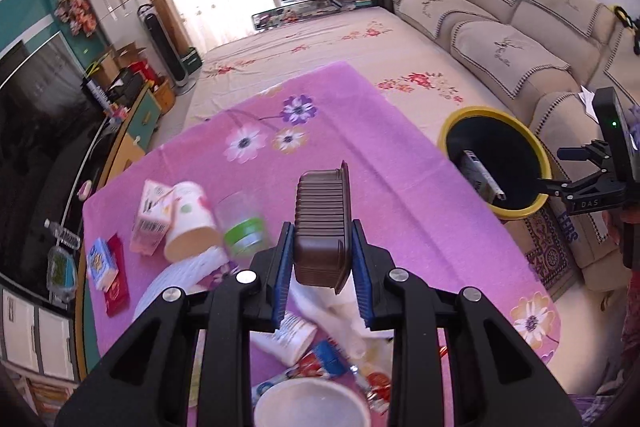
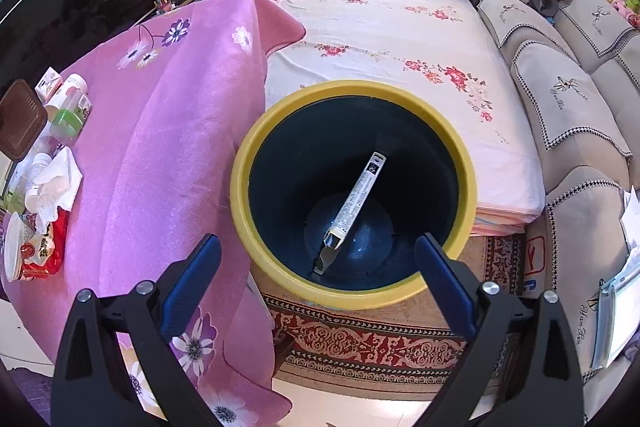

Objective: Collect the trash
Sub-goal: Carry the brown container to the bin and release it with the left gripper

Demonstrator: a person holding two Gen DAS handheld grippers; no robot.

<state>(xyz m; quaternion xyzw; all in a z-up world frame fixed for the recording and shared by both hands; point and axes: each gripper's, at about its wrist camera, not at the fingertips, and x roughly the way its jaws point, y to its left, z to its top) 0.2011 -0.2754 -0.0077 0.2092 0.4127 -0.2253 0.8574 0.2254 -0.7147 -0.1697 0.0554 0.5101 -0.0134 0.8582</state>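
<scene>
My left gripper (image 1: 323,259) is shut on a brown ribbed plastic tray (image 1: 322,227) and holds it above the pink flowered tablecloth (image 1: 400,195). The tray also shows at the left edge of the right wrist view (image 2: 20,125). A yellow-rimmed dark bin (image 2: 352,187) stands on the floor beside the table, with a long white carton (image 2: 356,199) inside; it also shows in the left wrist view (image 1: 496,163). My right gripper (image 2: 318,283) is open and empty just above the bin's near rim.
Trash lies on the table: a paper cup (image 1: 192,223), a small carton (image 1: 150,217), a green-labelled clear cup (image 1: 244,227), tissues (image 2: 56,179), red wrappers (image 2: 40,251), a white bowl (image 1: 312,405). A flowered bed (image 2: 392,39) and a beige sofa (image 2: 568,99) lie beyond the bin.
</scene>
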